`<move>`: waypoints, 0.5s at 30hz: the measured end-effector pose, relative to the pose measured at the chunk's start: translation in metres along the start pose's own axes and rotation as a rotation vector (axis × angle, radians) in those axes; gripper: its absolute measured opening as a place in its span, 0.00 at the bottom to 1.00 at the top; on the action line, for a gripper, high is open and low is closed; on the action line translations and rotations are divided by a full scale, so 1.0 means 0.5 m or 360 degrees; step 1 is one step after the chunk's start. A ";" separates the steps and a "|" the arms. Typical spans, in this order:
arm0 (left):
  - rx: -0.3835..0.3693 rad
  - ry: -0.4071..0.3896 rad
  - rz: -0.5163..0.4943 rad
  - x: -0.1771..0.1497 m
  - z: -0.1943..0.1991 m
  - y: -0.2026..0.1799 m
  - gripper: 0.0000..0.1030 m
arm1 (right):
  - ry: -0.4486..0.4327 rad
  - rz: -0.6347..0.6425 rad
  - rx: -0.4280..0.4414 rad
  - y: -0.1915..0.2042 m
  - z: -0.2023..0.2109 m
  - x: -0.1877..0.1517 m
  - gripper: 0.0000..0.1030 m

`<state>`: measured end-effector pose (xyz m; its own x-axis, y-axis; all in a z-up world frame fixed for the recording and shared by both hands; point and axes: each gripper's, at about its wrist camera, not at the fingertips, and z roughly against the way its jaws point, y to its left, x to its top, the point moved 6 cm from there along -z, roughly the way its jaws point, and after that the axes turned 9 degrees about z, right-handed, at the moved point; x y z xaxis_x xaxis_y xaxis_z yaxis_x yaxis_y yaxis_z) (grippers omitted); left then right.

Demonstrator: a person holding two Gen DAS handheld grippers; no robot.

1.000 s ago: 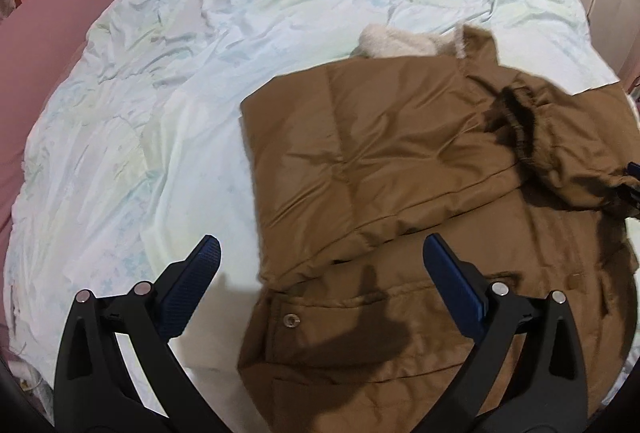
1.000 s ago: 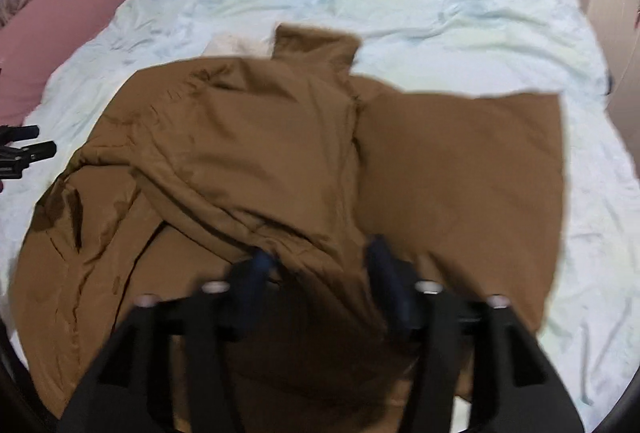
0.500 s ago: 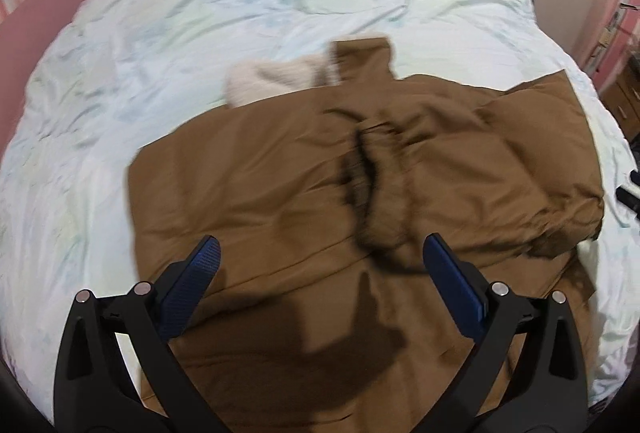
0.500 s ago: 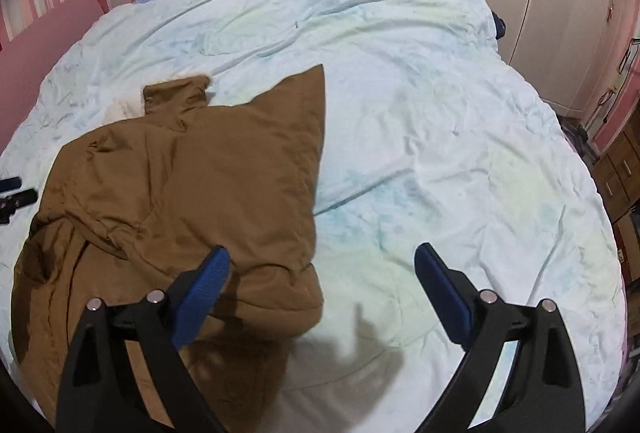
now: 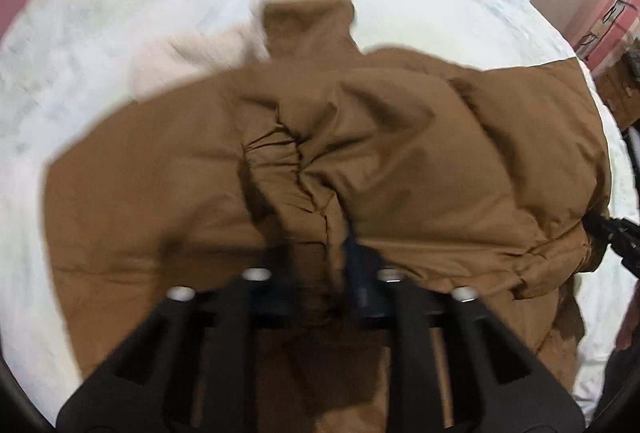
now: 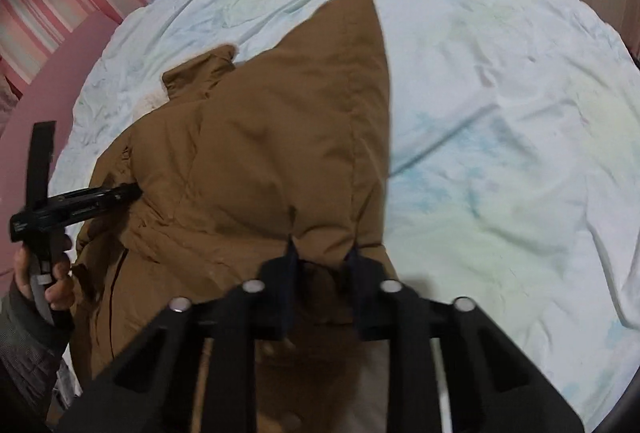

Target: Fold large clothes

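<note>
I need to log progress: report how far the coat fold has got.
Done: the brown coat lies on the bed with both side panels folded over its middle. In hand: the left gripper is shut on a bunched fold at the centre, and the right gripper is shut on the right panel's edge. Left: the bottom-to-collar fold; the collar is not yet covered.

Open quilt (image 6: 500, 161) right of the bunched coat (image 6: 280, 153)

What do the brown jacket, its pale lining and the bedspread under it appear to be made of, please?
Brown jacket: likely padded woven synthetic or cotton blend, matte; puffy stitched panels, soft creases. Pale lining: probably fleece or sherpa, fuzzy-looking, though blurred. Bedspread: thin woven cotton-like cloth, matte, finely wrinkled, with a faint print.
</note>
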<state>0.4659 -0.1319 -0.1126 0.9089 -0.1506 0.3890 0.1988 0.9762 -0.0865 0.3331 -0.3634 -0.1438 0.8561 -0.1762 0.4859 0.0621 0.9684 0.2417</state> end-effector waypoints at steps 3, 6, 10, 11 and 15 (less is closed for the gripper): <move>0.0007 -0.0079 0.0087 0.017 0.054 0.066 0.13 | -0.0060 0.0074 -0.0003 0.060 0.006 0.034 0.11; 0.0089 -0.0118 0.0228 0.015 0.089 0.190 0.13 | -0.0115 0.0085 0.0009 0.119 0.010 0.061 0.31; 0.0222 -0.0079 0.0396 -0.029 0.090 0.367 0.14 | -0.0116 0.0133 -0.0035 0.174 -0.007 0.062 0.70; 0.0291 -0.0066 0.0390 -0.048 0.084 0.395 0.14 | -0.0095 0.0171 -0.0077 0.183 -0.016 0.056 0.71; 0.0322 -0.0003 0.0412 -0.101 0.061 0.459 0.14 | -0.0006 0.0239 -0.0171 0.196 -0.049 0.026 0.78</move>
<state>0.4542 0.1044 -0.1244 0.9189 0.1066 0.3799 -0.1158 0.9933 0.0013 0.3628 -0.2665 -0.1345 0.8578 -0.0288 0.5131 -0.0117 0.9971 0.0754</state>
